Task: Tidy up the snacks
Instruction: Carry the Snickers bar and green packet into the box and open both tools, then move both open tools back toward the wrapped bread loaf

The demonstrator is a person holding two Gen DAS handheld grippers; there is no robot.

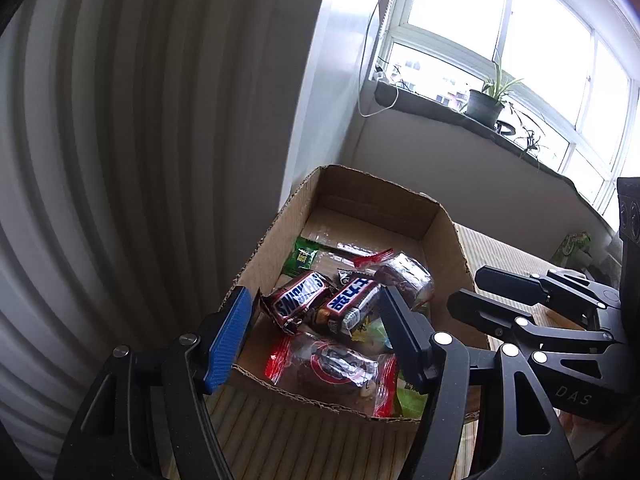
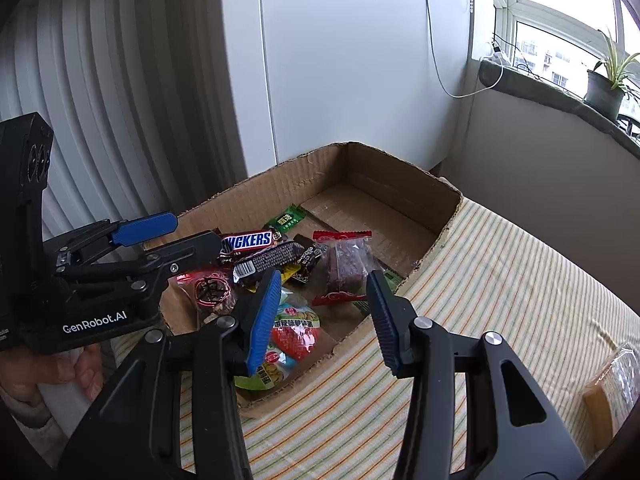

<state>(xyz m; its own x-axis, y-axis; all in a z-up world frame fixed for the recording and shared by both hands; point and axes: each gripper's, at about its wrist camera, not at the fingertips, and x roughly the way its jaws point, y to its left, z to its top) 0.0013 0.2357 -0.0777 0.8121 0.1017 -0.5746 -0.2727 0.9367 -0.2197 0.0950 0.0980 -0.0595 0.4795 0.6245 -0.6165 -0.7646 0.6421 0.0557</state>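
Striped tablecloth (image 2: 500,280) under an open cardboard box (image 2: 400,184), and the snacks are piled inside at its near end, chocolate bar (image 2: 247,241) on top. Left gripper (image 1: 316,334) hovers spread and empty over the pile; right gripper (image 2: 324,320) hangs apart, holding nothing, above the box's near corner

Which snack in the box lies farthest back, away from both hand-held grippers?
The small green packet, flat on the cardboard box floor behind the Snickers bar; every other snack is piled nearer.

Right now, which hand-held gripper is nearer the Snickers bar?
Left. The left hand-held gripper hovers open right over the Snickers bar; the right hand-held gripper, also open, sits farther back by the box's near right edge.
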